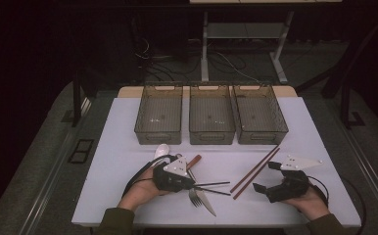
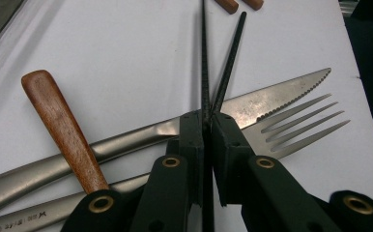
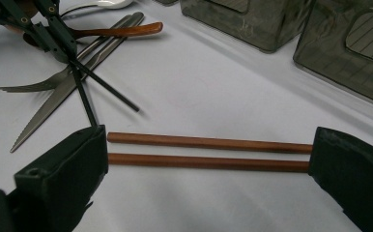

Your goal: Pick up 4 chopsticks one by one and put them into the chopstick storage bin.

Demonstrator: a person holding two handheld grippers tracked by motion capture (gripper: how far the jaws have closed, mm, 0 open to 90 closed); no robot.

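**Black chopsticks pinched at lower centre**

Black and thin, the two chopsticks (image 2: 223,72) cross just past the left gripper (image 1: 195,185), whose jaws are closed tight on their ends — seen at the bottom middle of the left gripper view. Under them on the white table (image 1: 128,122) lie a knife (image 2: 271,99), a fork (image 2: 300,126) and a wooden handle (image 2: 61,128). At lower right of the high view, the right gripper (image 1: 265,177) stands wide open — nothing held — straddling the brown chopsticks (image 3: 208,151). Three grey bins (image 1: 211,117) line the upper centre.
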